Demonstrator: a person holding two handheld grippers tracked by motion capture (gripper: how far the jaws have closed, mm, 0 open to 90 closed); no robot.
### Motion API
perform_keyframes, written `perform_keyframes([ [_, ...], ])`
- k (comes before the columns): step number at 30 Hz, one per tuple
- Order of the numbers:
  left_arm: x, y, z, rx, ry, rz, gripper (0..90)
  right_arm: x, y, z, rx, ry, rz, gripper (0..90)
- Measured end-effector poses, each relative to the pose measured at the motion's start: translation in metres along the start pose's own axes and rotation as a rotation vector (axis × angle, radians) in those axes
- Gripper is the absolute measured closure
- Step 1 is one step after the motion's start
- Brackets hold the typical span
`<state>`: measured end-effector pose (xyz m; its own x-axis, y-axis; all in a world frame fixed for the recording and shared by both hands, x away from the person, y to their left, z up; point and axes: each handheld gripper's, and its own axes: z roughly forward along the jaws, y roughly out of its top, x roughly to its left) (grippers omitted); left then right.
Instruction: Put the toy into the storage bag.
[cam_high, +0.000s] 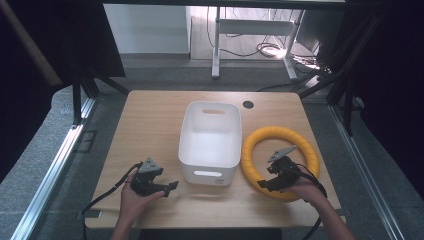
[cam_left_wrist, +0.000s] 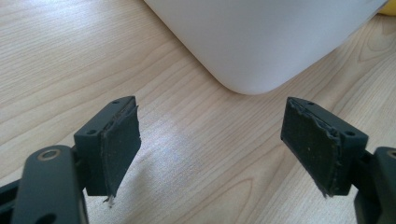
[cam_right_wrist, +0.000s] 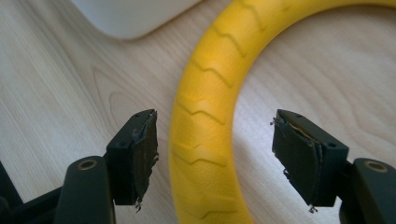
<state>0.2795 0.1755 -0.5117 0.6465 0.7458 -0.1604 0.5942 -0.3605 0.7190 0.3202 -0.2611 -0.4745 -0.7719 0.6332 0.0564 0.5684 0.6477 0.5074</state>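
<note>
A yellow ring (cam_high: 301, 141) with a chevron tread lies flat on the wooden table (cam_high: 150, 120), right of a white bin (cam_high: 210, 141). My right gripper (cam_high: 263, 185) is open at the ring's near left arc. In the right gripper view the yellow ring (cam_right_wrist: 205, 116) runs between the two spread jaws, and whether the pads (cam_right_wrist: 301, 161) touch it I cannot tell. My left gripper (cam_high: 172, 187) is open just left of the bin's near corner. Its jaws frame bare wood, with the white bin (cam_left_wrist: 261, 37) ahead.
The bin is empty and has handle slots in its walls. A round black cable hole (cam_high: 248, 104) sits at the table's far edge. Black frame legs stand at both far corners. Cables trail from both grippers off the near edge.
</note>
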Motion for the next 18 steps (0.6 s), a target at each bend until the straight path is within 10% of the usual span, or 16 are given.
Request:
perform_keyframes([
  [18, -0.001, 0.000, 0.001, 0.003, -0.004, -0.002, 20.0, 0.004, 0.013, 0.025, 0.233, 0.002, -0.080, 35.6],
])
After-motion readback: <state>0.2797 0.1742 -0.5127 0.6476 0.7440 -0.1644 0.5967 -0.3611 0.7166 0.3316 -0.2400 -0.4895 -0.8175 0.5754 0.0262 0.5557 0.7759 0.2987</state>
